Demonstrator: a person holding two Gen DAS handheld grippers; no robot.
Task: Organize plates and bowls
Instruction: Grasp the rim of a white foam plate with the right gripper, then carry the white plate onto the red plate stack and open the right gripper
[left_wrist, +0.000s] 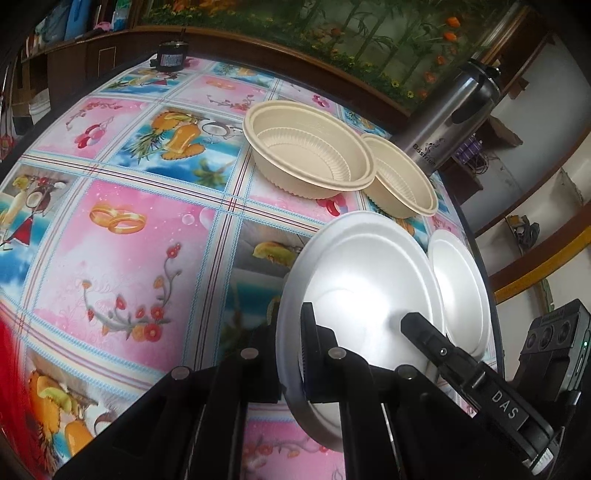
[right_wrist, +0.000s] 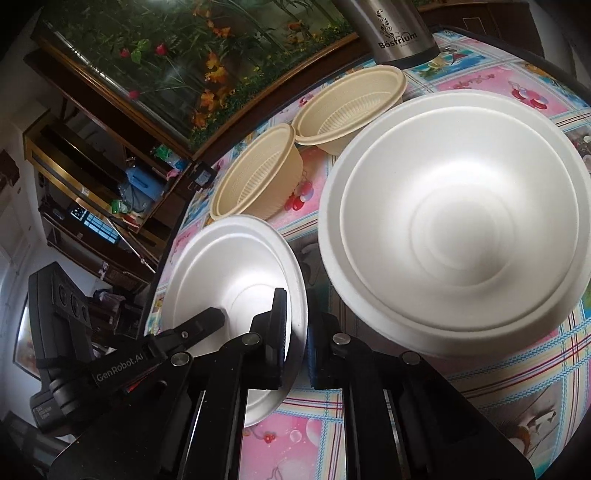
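Both grippers are pinching plate rims right now. The left gripper is closed almost all the way on the near rim of the big white plate, one finger sitting on the inside face and the other tucked behind the rim on the outside. That plate is tilting up off the table, its near edge raised in the grip. In the right wrist view the same big plate is filling the right half of the frame, leaning toward the camera.

The right gripper is doing the same thing to the small white plate: jaws nearly shut with just the plate edge between them, one finger inside the rim and the other outside. This plate is tilting too, and it's sitting just left of the big one in that view. In the left wrist view the small plate is peeking out right behind the big plate, right next to it; I can't tell if they're touching.

Farther back, two cream ribbed bowls are sitting upright on the flowery tablecloth, touching at the rims: the bigger bowl on the left and the smaller bowl on the right in the left wrist view. A steel thermos is standing just beyond the bowls, near the far edge of the table. A small dark box is sitting at the far left edge.
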